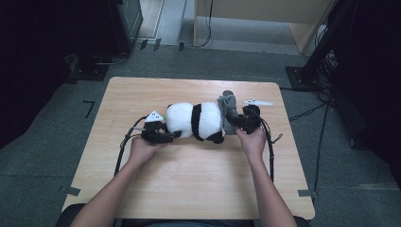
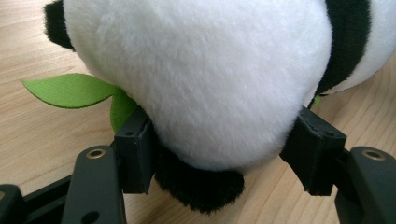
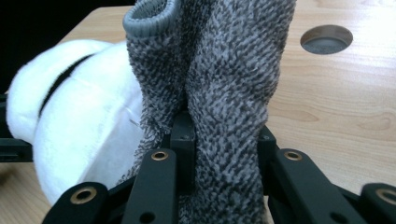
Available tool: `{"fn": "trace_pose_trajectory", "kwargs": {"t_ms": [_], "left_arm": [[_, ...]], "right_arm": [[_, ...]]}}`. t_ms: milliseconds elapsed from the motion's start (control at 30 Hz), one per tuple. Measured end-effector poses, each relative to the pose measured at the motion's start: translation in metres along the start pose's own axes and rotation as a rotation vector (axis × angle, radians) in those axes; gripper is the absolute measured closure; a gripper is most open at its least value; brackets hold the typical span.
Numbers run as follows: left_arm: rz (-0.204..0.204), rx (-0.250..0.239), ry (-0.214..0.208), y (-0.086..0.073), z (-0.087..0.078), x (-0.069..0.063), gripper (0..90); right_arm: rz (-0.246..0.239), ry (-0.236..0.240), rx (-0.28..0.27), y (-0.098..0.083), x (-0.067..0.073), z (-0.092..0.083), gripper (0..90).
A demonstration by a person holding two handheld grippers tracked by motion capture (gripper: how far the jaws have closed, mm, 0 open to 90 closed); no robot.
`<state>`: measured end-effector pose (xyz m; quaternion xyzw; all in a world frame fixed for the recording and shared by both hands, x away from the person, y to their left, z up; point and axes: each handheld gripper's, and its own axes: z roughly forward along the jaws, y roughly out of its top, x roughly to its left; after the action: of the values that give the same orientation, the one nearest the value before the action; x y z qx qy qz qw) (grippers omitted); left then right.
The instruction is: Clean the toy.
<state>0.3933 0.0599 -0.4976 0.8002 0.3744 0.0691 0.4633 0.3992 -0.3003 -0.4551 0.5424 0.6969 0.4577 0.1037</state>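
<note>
Two grippers, both clenched. Left gripper [image 2: 224, 144] grasps panda [image 2: 210, 70]: pads press into white plush from either side, with a black paw or ear bulging below between them. Right gripper [image 3: 223, 135] pinches sock [image 3: 224, 70]: grey knit bunched tight between the pads, ribbed cuff standing open above, well past the pinch.

Outward from the left: green felt leaf [image 2: 70, 89] pokes out from under the plush, just beside one pad. Outward from the right: white flank of the toy touches the knit on one side, bare wood and a round hole [image 3: 326, 39] lie on the other.

From above: panda [image 1: 198, 120] lies on its side across the middle of table [image 1: 189, 179], stretched between left gripper [image 1: 164, 136] and right gripper [image 1: 239, 122]. Sock [image 1: 228, 106] sits at the toy's right end, touching it, rising slightly toward the far edge. Left hand [image 1: 142, 151] and right hand [image 1: 253, 142] rest low, near the wood.

Judged progress: about midway. Done: toy steadied, knit seized, both brought together. Left: either working the cuff over a limb or drawing the knit clear. Cannot tell which, nor whether any paw sits inside the tube. Likely needs a firm hold on the left against any pull from the right.
</note>
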Motion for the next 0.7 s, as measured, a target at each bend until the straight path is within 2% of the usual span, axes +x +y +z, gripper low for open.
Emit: {"fn": "trace_pose_trajectory", "kwargs": {"t_ms": [167,300,400,633,700], "left_arm": [[-0.003,0.0,0.0,0.0,0.0,0.001,34.0],[-0.006,0.002,0.0,0.0,-0.001,0.001,34.0],[-0.004,0.003,0.002,0.0,-0.001,0.002,34.0],[-0.007,0.005,0.003,0.0,-0.001,0.003,34.1],[-0.009,0.003,0.004,0.0,-0.001,0.002,34.1]], "right_arm": [[0.014,-0.016,0.028,-0.006,-0.003,0.005,72.0],[0.052,0.003,0.043,-0.011,-0.009,0.01,72.4],[0.045,-0.003,0.063,-0.013,-0.009,0.013,72.3],[0.022,0.002,0.059,-0.015,-0.008,0.014,69.9],[0.038,0.005,0.057,-0.016,-0.009,0.015,72.3]]}}
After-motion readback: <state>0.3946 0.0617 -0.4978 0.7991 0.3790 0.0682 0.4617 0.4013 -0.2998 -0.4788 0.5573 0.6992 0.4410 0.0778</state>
